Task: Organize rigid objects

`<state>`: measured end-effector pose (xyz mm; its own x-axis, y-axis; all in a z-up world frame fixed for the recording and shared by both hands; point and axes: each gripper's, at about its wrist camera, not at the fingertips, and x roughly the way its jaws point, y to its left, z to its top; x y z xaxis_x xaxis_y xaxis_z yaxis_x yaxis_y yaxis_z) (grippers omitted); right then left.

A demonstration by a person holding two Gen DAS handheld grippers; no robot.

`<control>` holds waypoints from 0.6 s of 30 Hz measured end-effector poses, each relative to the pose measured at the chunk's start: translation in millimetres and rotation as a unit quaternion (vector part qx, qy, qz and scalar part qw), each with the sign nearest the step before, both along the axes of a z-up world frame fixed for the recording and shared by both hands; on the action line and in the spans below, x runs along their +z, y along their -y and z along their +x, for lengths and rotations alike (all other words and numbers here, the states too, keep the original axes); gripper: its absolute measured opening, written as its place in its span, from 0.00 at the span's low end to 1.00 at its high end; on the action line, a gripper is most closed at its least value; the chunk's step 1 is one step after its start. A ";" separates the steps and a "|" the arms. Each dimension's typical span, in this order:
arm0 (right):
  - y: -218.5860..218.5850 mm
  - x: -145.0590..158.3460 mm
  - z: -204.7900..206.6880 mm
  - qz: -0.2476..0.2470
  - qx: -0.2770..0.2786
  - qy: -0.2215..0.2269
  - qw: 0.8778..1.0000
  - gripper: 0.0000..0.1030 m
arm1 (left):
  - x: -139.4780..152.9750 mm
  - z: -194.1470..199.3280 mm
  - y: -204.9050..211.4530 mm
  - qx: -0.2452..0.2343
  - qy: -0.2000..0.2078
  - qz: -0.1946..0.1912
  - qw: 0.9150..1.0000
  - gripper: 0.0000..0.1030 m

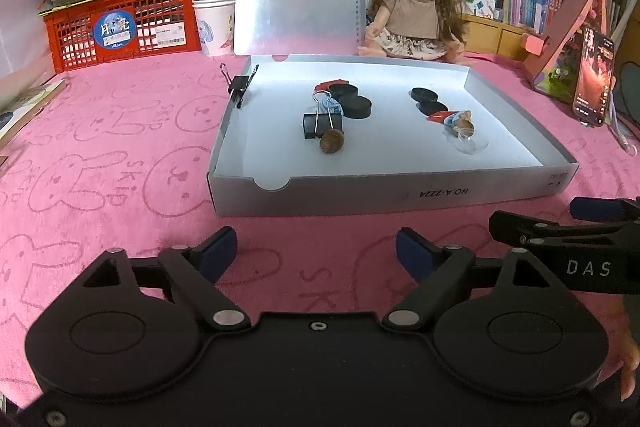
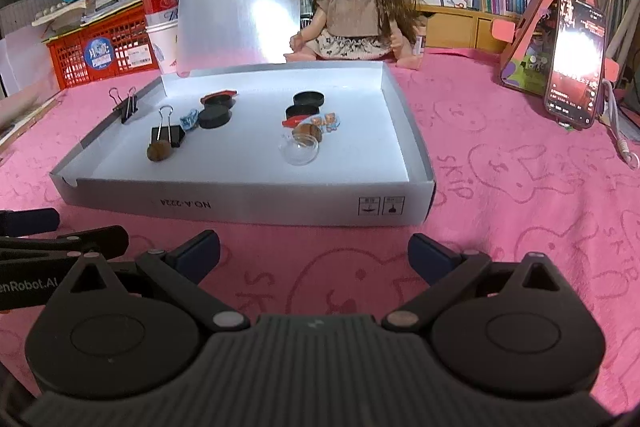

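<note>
Near the box's (image 2: 248, 203) front, your left gripper (image 1: 316, 251) and right gripper (image 2: 314, 253) gape empty; pinch the light, stiff clip (image 2: 168, 137) by its body.

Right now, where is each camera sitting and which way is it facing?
Left wrist: sits on the left gripper, looks forward and down across the pink cloth at the grey box; its own open jaws show, plus the right gripper at the right edge.
Right wrist: sits on the right gripper, same heading; its open jaws show, the left gripper at the left edge.
Both share the box, the doll and the phone.
</note>
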<state>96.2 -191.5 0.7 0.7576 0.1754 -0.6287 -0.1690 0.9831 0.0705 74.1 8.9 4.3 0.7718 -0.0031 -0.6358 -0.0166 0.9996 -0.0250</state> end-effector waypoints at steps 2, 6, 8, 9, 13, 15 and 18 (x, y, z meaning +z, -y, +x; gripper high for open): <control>-0.2 -2.6 1.1 -0.002 -0.002 -0.004 1.000 1.00 | -1.9 0.7 0.7 0.000 -0.001 0.004 1.000 0.86; -2.9 -5.7 -0.7 -0.012 -0.003 0.004 1.000 1.00 | -4.9 1.2 3.6 -0.001 0.000 0.017 1.000 0.88; -4.3 -6.6 -1.6 -0.015 -0.005 0.008 1.000 1.00 | -6.0 1.2 3.7 0.000 0.003 0.018 1.000 0.89; -4.5 -7.2 -2.1 -0.014 -0.006 0.010 1.000 1.00 | -6.7 1.4 3.1 0.002 0.003 0.017 1.000 0.90; -5.4 -9.3 -5.0 -0.017 -0.008 0.021 1.000 1.00 | -8.6 1.6 0.5 0.004 0.006 0.015 1.000 0.94; -5.0 -9.8 -5.5 -0.016 -0.008 0.023 1.000 1.00 | -9.3 1.6 0.0 0.004 0.007 0.015 1.000 0.95; -5.2 -10.2 -6.1 -0.016 -0.009 0.026 0.999 1.00 | -9.8 1.5 -1.2 0.006 0.008 0.014 1.000 0.96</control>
<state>90.1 -186.4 -9.5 0.7921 0.1422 -0.5936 -0.1547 0.9875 0.0301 75.6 10.1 -5.4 0.7820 0.0235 -0.6229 -0.0286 0.9996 0.0018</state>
